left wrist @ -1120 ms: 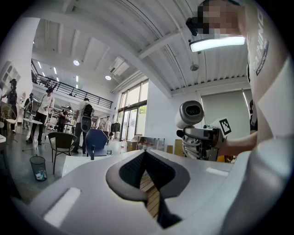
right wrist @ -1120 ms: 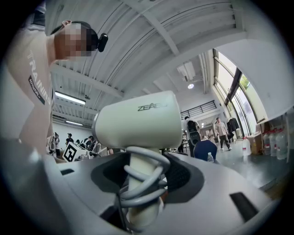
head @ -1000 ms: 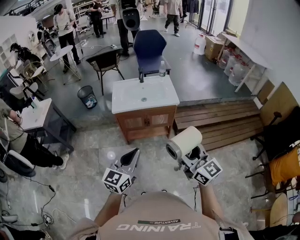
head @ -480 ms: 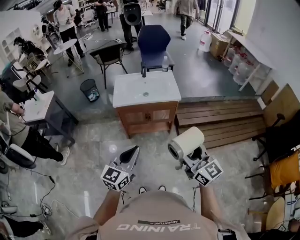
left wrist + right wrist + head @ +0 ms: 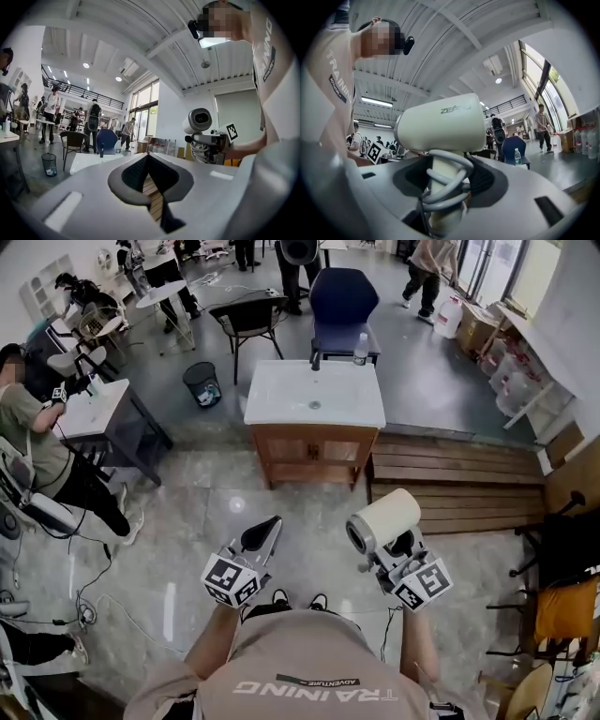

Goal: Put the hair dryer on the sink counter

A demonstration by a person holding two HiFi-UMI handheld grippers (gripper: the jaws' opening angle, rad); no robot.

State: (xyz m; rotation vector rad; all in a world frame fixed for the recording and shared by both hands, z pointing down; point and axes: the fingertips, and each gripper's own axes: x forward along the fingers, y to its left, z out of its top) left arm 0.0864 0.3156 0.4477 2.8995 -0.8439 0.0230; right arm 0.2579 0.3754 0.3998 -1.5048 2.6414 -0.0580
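My right gripper (image 5: 392,547) clamps its jaws on the hair dryer (image 5: 382,519) by the handle, cord (image 5: 440,180) wound round it, for carrying. My left gripper (image 5: 262,533) is closed, empty. The sink surface (image 5: 272,413) stands well ahead; placement is not yet possible.

Approach: floor (image 5: 187,521) before sink counter (image 5: 267,413) open | counter back edge: faucet (image 5: 316,360) | behind: chair (image 5: 345,301), bottle (image 5: 360,349) | right: wooden steps (image 5: 450,488) | left: table (image 5: 103,413), bin (image 5: 202,383)

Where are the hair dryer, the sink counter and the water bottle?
hair dryer (image 5: 389,517): head view, its cream barrel.
sink counter (image 5: 281,418): head view, its white front rim.
water bottle (image 5: 360,351): head view, its body.
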